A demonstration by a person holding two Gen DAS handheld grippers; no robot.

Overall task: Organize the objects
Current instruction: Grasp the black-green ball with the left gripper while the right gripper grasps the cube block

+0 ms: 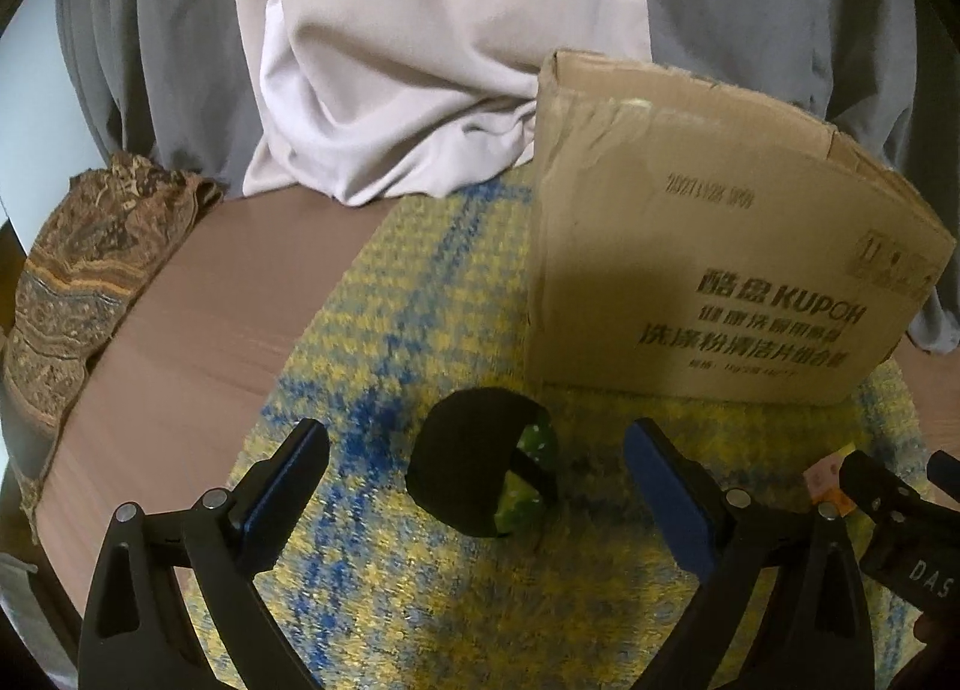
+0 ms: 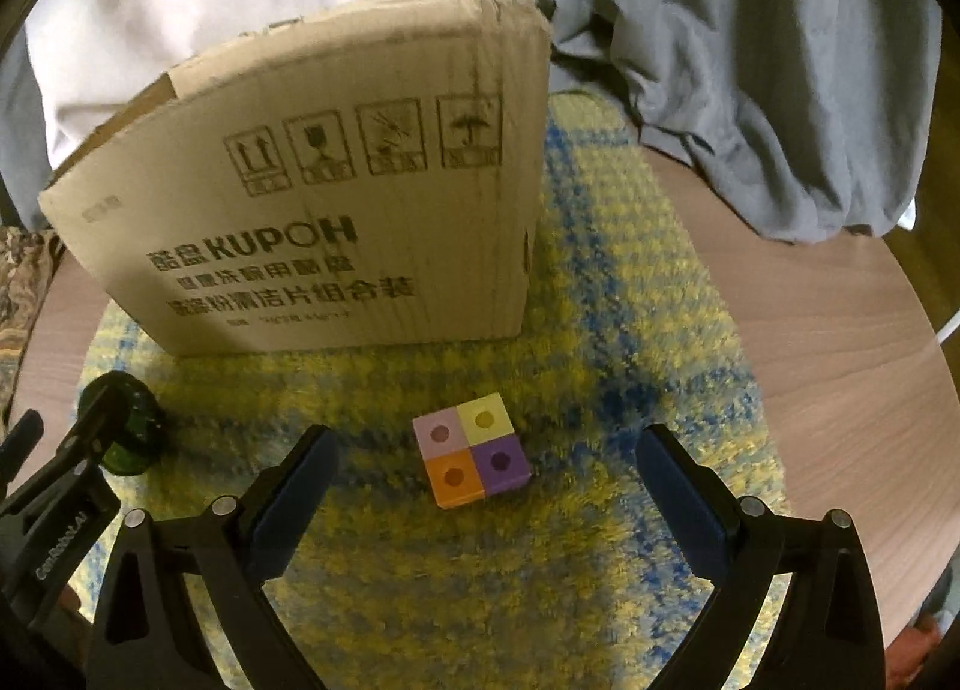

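Observation:
A dark round object with a black cover and green patterned side (image 1: 486,468) lies on the yellow and blue mat (image 1: 420,282), in front of the cardboard box (image 1: 708,246). My left gripper (image 1: 477,471) is open, its jaws on either side of that object. A four-coloured block with pink, yellow, orange and purple squares (image 2: 471,456) lies on the mat (image 2: 600,330) in the right wrist view. My right gripper (image 2: 486,480) is open, its jaws either side of the block. The dark object also shows at the left (image 2: 129,429), behind the left gripper's finger (image 2: 90,432).
The cardboard box (image 2: 336,198) stands upright at the back of the mat. White (image 1: 408,60) and grey cloth (image 2: 750,60) hang behind it. A patterned brown fabric (image 1: 78,282) lies at the table's left edge. The brown tabletop (image 2: 840,360) surrounds the mat.

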